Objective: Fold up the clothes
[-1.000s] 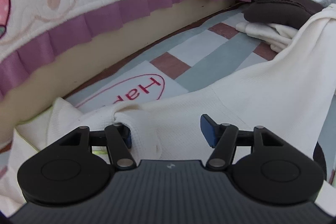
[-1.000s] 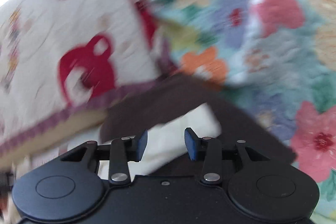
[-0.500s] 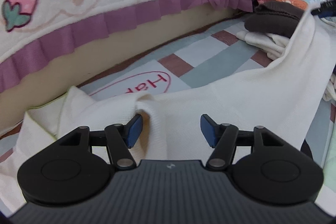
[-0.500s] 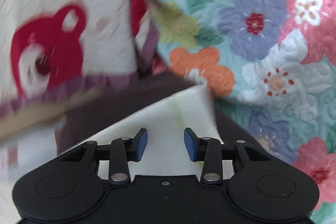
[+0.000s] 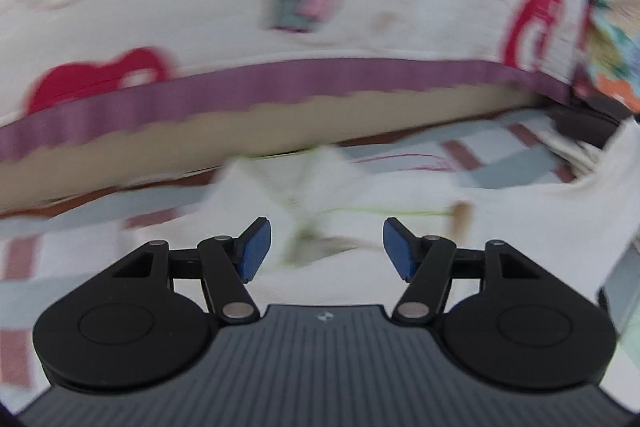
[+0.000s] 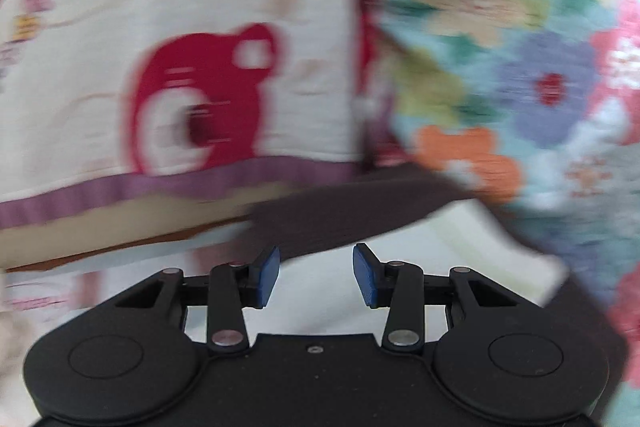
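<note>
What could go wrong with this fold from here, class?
1. Both the left gripper and the right gripper have open jaws, so the white garment may slump unevenly.
2. The dark garment lies close and could get caught.
3. Blur suggests fast motion; a regrasp may miss.

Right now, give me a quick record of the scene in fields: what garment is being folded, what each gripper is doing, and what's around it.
garment: cream knit top, rumpled on the patchwork mat
left gripper: jaws open, hovering over the top, gripping nothing
right gripper: jaws open, white cloth lies below them, not pinched
dark brown garment: lies beyond the right gripper
backdrop: cartoon quilt with purple frill, floral quilt to its right
image quality: both views motion-blurred, fine detail unreadable
</note>
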{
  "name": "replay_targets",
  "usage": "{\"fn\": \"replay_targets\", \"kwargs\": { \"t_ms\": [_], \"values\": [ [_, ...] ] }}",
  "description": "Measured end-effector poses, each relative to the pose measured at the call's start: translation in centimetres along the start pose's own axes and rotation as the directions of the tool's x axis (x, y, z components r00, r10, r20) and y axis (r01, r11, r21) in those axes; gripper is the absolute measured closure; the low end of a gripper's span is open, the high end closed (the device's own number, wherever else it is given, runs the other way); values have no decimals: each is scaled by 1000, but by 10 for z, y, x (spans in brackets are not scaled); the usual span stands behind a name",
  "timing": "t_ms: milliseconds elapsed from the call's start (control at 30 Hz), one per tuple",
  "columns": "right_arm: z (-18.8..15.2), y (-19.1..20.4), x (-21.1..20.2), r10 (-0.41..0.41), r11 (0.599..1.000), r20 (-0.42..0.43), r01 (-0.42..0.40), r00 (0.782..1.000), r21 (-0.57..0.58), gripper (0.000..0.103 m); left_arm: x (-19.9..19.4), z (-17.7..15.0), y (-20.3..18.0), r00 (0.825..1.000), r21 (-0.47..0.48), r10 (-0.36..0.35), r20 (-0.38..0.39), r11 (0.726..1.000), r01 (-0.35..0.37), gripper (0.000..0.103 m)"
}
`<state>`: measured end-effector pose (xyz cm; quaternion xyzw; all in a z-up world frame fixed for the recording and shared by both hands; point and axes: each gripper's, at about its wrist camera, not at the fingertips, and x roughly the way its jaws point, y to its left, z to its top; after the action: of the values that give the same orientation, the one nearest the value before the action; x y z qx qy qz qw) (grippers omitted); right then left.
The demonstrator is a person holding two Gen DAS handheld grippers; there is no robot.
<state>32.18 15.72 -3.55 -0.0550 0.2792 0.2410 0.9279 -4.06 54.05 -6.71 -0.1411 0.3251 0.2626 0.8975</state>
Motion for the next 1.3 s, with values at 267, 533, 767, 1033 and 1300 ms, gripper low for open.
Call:
{"fn": "replay_targets", "kwargs": {
  "t_ms": [267,533,767,1033,1300],
  "values": [
    [-59,133,6,401,916,-175,-396,899,60,53,-54,-61,48,999,-116,12,-48,993,-17,41],
    [-101,252,19,493,848,-331,-529,805,-22,40,-66,-101,62,1000,-308,2,-21,951,-9,41],
    [-102,287,51,389,900,-320,-430,864,-67,66,-71,-101,69,994,-315,-92,51,943,103,43],
    [-82,323,-16,749,661,-131,-746,649,79,96,-93,-99,75,952,-243,-243,187,927,284,41],
    [-77,398,-87,880,451,-209,-888,427,88,96,-102,-99,83,935,-248,-255,245,916,315,28]
  ]
}}
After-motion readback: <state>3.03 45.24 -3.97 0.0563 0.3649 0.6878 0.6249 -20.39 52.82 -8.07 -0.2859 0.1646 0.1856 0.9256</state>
